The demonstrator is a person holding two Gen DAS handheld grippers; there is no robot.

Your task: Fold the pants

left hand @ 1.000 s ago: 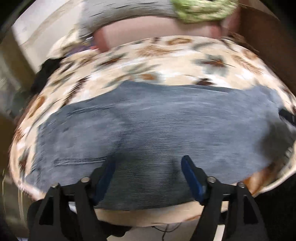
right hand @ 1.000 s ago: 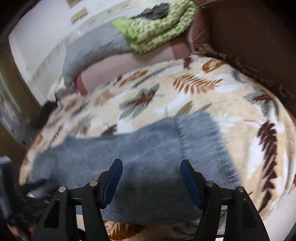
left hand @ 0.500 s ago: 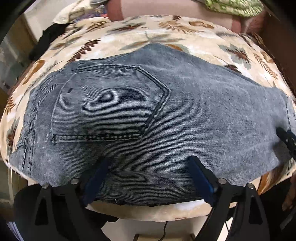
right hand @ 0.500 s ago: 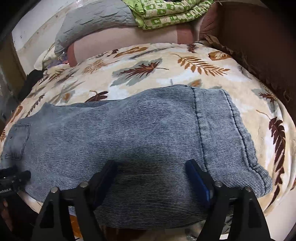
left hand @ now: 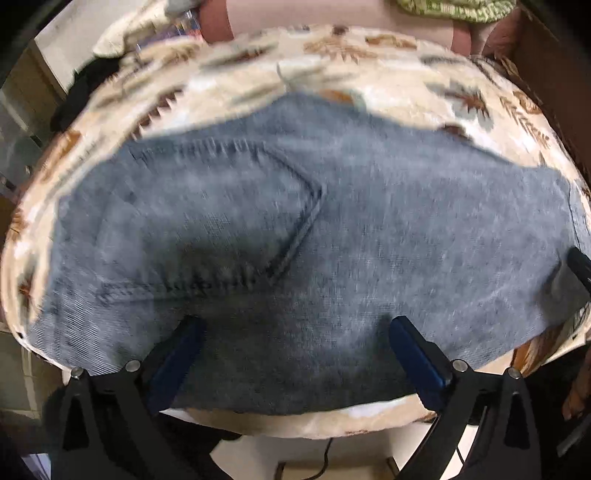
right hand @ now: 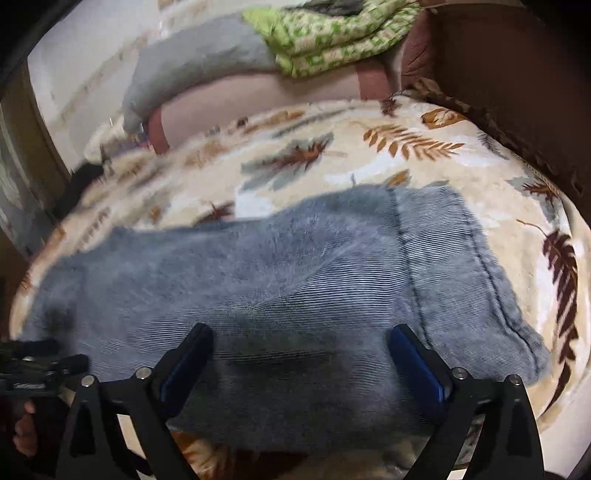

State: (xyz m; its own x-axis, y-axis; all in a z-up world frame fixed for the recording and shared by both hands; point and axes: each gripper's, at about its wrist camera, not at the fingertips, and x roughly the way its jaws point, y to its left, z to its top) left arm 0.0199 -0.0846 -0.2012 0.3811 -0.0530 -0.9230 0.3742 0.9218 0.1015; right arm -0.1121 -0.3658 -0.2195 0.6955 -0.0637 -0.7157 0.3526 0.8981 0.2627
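Bed w/ cream leaf-print blanket (right hand: 424, 158), grey pillow (right hand: 199, 62) & green quilt (right hand: 332, 33) at far end, brown headboard (right hand: 517, 74) on right, pale wall (right hand: 85, 66) on left.

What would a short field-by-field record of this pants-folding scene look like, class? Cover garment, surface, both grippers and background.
garment: grey-blue corduroy pants, lying flat, back pocket facing up
hem end: leg cuff at the right
surface: leaf-print blanket
left gripper: jaws wide, just been opening, over the near edge at the pocket end, nothing gripped
right gripper: jaws wide, just been opening, over the leg, nothing gripped
background: folded green patterned cloth, grey pillow
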